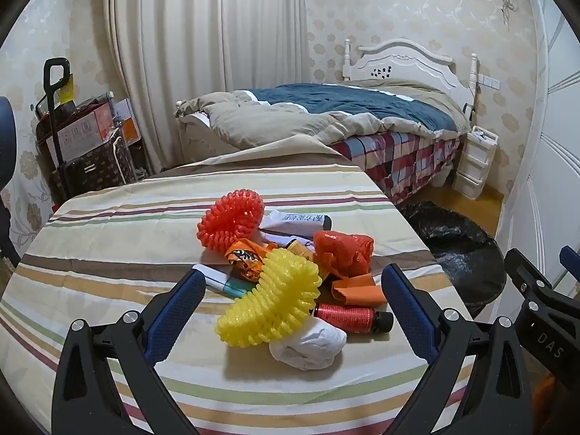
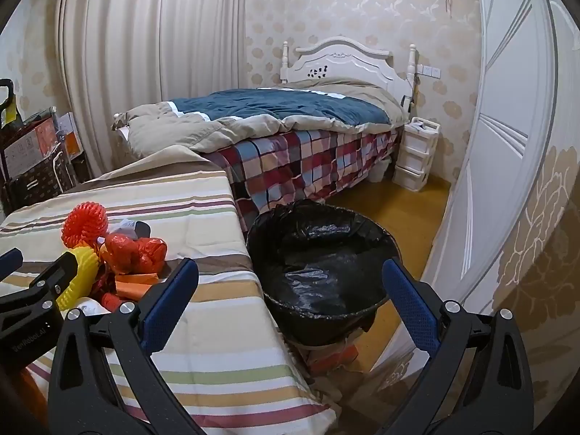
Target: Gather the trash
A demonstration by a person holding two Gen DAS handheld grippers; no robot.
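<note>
The left gripper [image 1: 293,290] hangs over the trash pile with both fingers spread wide, pinching nothing. Between them lie one yellow foam net [image 1: 272,301], one red bottle [image 1: 349,317] and one white crumpled wad [image 1: 308,344]. Farther off sit one red foam net [image 1: 230,219], one red plastic bag [image 1: 342,252] and one orange paper scrap [image 1: 359,290], all on the striped tablecloth [image 1: 108,253]. The right gripper [image 2: 290,290], equally spread and empty, points at one black-lined bin [image 2: 322,268] standing on the floor just right of the table. One bed [image 2: 290,119] stands far behind.
</note>
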